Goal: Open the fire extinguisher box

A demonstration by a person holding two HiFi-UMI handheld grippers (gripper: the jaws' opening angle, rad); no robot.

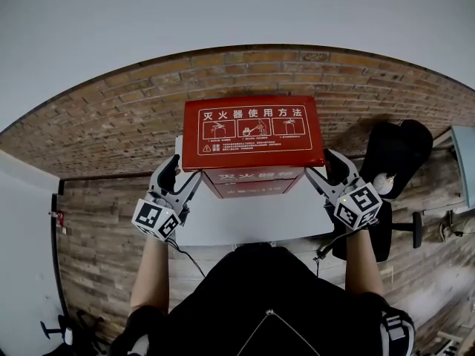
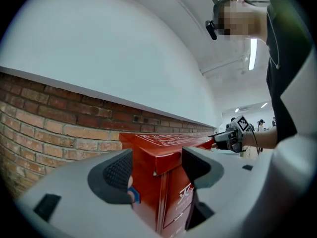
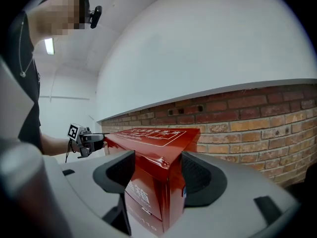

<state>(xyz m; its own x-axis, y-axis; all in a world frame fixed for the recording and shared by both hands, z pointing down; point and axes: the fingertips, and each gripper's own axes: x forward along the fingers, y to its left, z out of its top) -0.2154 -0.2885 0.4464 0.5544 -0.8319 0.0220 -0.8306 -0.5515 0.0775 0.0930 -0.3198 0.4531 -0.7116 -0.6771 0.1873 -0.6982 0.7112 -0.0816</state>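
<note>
A red fire extinguisher box (image 1: 254, 132) stands on a white table (image 1: 252, 221) against a brick wall. Its lid carries white printed instructions and overhangs the front. My left gripper (image 1: 182, 170) is at the box's left front corner and my right gripper (image 1: 320, 167) at its right front corner. In the left gripper view, the left gripper (image 2: 156, 167) is open with the red corner (image 2: 166, 150) between the pads, not pressed. In the right gripper view, the right gripper (image 3: 157, 170) is open astride the other corner (image 3: 153, 145). Each view shows the opposite gripper across the lid.
The brick wall (image 1: 111, 102) runs close behind the box, with a white wall above it. A black office chair (image 1: 397, 158) stands to the right of the table. A cable hangs from the table's front edge over the wooden floor (image 1: 96, 258).
</note>
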